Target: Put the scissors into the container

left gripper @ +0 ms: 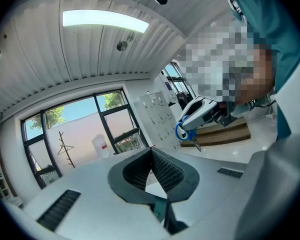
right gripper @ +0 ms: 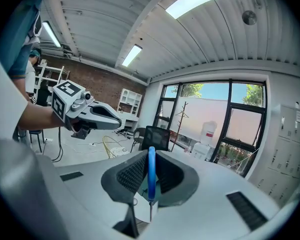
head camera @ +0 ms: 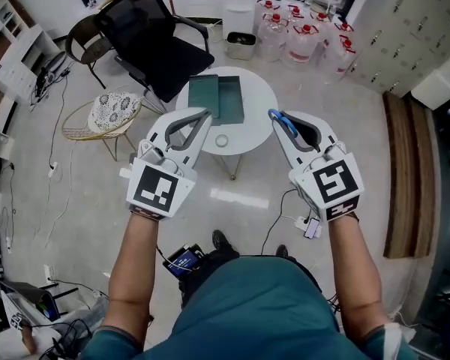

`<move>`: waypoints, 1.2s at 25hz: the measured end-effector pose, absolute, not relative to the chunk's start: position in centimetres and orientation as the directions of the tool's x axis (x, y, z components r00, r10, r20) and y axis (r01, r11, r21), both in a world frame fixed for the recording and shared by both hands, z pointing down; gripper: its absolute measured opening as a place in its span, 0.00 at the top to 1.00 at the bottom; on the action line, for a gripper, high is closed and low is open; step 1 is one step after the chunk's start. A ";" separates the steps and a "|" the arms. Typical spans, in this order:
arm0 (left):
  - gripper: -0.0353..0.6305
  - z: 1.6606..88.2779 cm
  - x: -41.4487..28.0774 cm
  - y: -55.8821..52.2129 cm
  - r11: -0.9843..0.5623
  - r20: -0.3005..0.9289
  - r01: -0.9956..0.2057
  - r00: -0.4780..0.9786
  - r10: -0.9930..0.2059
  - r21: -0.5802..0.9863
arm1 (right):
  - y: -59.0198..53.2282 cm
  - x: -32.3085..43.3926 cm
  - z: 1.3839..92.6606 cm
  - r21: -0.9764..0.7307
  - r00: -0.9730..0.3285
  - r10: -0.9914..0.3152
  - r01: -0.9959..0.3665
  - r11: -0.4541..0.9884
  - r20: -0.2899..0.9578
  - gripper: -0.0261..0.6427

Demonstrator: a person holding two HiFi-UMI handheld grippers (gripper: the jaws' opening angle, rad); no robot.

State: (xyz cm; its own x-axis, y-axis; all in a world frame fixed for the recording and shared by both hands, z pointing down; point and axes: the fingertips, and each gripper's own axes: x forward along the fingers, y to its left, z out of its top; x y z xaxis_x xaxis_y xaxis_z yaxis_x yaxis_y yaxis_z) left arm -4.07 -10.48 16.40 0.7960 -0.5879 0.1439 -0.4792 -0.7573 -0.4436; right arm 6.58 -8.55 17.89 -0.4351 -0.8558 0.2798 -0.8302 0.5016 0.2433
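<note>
Head view: right gripper clamped on the scissors, blades hanging downward, just right of the container; left gripper closed, empty, beside the container's left corner.

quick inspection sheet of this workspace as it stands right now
surface: round white table
job's things: green container open on the table; blue scissors off the table, in the right gripper
clutter: small ring beside the container
grippers: left gripper shut, empty; right gripper shut on the scissors
cables: loose leads on the floor
surroundings: black office chair, water jugs, wire stool
</note>
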 end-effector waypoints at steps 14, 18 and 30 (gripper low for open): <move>0.92 15.8 -11.8 -13.5 -0.756 0.123 -0.493 0.798 -0.590 -0.431 | -12.0 -0.1 17.2 0.277 -0.413 -0.863 -0.827 0.490 0.292 0.86; 0.92 16.1 -13.7 -14.2 -0.742 0.126 -0.510 0.781 -0.611 -0.435 | -13.4 -1.3 17.7 0.274 -0.426 -0.856 -0.820 0.502 0.292 0.86; 0.92 16.1 -15.4 -19.1 -0.661 0.128 -0.601 0.689 -0.714 -0.450 | -20.0 -1.4 18.0 0.281 -0.519 -0.810 -0.763 0.583 0.271 0.86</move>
State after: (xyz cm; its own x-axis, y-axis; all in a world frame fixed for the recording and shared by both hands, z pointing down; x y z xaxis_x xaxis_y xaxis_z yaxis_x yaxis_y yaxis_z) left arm -15.41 -19.13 16.10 0.6887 -0.7136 0.1278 -0.6008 -0.6605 -0.4503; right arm -1.42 -20.01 17.99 -0.5193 -0.8105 0.2711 -0.7626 0.5826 0.2812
